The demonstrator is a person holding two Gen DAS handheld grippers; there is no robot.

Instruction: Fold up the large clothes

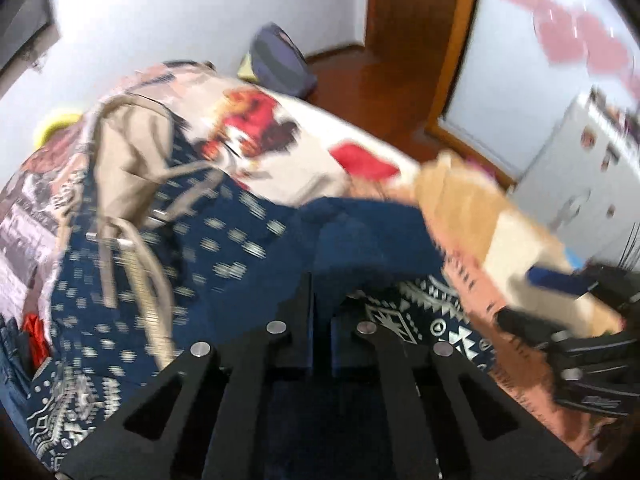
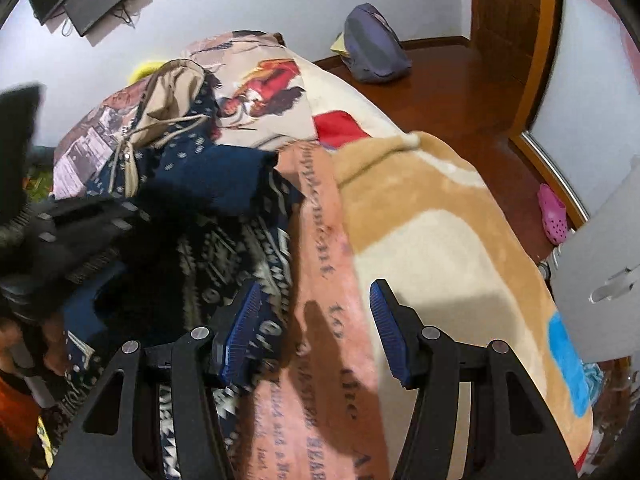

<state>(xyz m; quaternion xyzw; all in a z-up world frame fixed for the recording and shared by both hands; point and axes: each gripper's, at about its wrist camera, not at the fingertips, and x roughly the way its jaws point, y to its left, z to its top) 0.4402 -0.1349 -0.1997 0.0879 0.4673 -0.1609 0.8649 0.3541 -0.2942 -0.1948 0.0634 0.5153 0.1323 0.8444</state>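
A large navy garment (image 1: 224, 248) with white geometric print lies rumpled on the bed; it also shows in the right wrist view (image 2: 224, 184). My left gripper (image 1: 322, 300) is shut on a fold of the navy garment, its jaws close together with cloth between them. My right gripper (image 2: 316, 320) is open and empty, with blue ribbed pads (image 2: 386, 332), hovering over the pink lettered blanket (image 2: 320, 280) beside the garment's edge. The right gripper also shows at the right edge of the left wrist view (image 1: 580, 280).
A beige drawstring bag (image 1: 132, 148) lies on the garment's far part. A tan and cream blanket (image 2: 440, 240) covers the bed's right side. A printed bedspread (image 1: 280, 136), a grey bag (image 2: 376, 44) on the wooden floor, a pink shoe (image 2: 554, 214) and a white cabinet (image 1: 580, 176).
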